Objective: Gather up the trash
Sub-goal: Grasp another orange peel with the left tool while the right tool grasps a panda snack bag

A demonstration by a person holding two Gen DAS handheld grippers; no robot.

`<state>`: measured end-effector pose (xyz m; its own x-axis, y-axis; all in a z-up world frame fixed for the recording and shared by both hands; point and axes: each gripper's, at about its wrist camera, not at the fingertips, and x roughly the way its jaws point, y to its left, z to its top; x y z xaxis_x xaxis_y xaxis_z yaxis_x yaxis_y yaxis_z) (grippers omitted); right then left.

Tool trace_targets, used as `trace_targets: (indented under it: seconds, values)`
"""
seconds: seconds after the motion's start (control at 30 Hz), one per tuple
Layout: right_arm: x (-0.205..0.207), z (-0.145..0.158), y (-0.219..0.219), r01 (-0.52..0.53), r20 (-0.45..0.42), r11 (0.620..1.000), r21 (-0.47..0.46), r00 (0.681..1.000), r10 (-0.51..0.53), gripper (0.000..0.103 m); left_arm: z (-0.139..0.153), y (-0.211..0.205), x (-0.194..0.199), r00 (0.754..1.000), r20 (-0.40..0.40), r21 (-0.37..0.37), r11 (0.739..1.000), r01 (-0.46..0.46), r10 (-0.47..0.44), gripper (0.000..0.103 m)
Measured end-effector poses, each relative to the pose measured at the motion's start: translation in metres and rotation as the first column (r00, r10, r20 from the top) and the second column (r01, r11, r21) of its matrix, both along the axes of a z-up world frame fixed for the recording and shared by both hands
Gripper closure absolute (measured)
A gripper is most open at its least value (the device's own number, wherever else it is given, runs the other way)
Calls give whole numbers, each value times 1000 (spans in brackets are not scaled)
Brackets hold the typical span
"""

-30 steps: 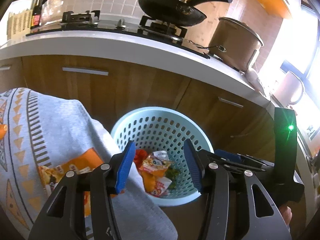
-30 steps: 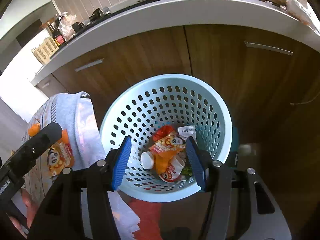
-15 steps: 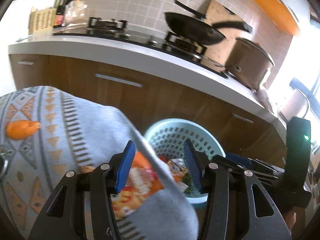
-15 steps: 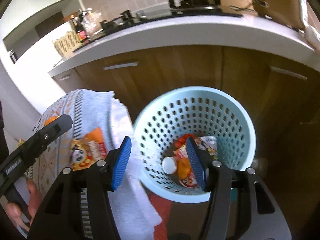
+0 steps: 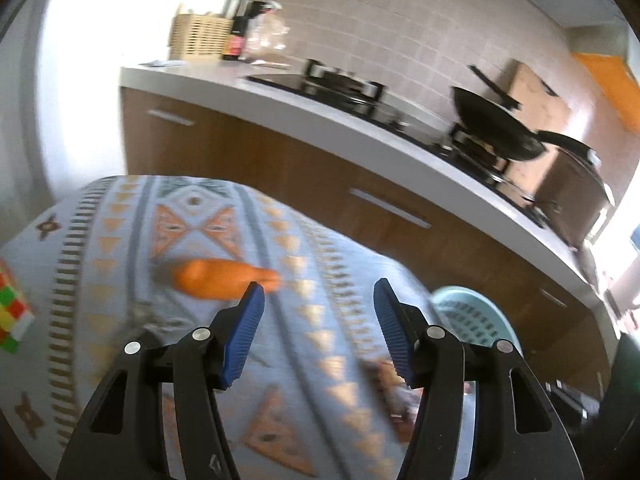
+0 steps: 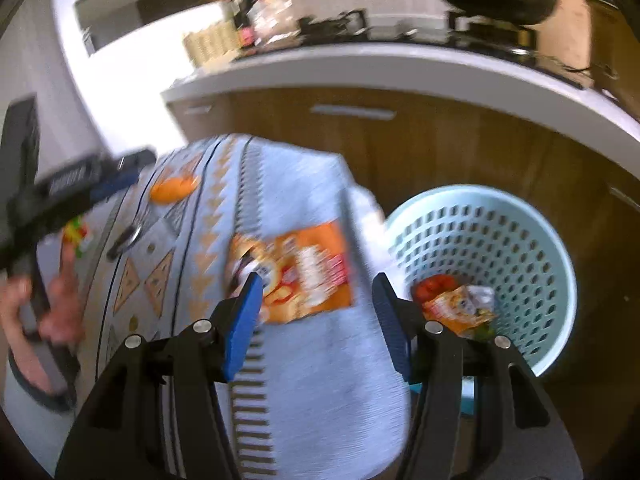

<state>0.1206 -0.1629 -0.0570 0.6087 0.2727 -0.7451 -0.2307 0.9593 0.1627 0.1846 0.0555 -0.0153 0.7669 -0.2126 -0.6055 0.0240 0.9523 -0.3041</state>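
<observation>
An orange snack packet (image 6: 296, 276) lies flat on the grey patterned cloth (image 6: 304, 368), near its edge beside the pale blue perforated basket (image 6: 520, 220). The basket holds several wrappers (image 6: 456, 304). My right gripper (image 6: 316, 316) hovers open over that packet with nothing between its fingers. My left gripper (image 5: 318, 332), its jaws opening and empty, hangs over the cloth (image 5: 160, 308) just short of a blurred orange object (image 5: 224, 278). The basket (image 5: 472, 320) shows at the right in the left wrist view. A hand holding the left gripper (image 6: 64, 188) appears at the left of the right wrist view.
A colourful cube (image 5: 12, 316) sits at the cloth's left edge. Wooden cabinets (image 5: 288, 184) under a white counter (image 5: 360, 132) run behind, with a hob and a black pan (image 5: 496, 128). A dark metal item (image 6: 124, 238) lies on the cloth.
Both grippers swung left, away from the basket and over the cloth. The basket slid to the right in both views; the orange object and snack packet came near the fingers.
</observation>
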Motion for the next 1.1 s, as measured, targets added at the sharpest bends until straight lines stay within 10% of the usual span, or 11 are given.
trace_targets:
  seconds: [0.17, 0.67, 1.1]
  values:
    - [0, -13, 22, -16, -5, 997, -72, 1000, 15, 34, -7, 37, 7, 998, -24, 4, 999, -50, 50, 46]
    - [30, -11, 26, 0, 34, 995, -96, 999, 3, 33, -62, 55, 75, 969, -239, -44, 996, -83, 71, 47]
    - [64, -29, 24, -36, 28, 995, -97, 999, 38, 33, -62, 41, 66, 986, -120, 3, 993, -116, 116, 70]
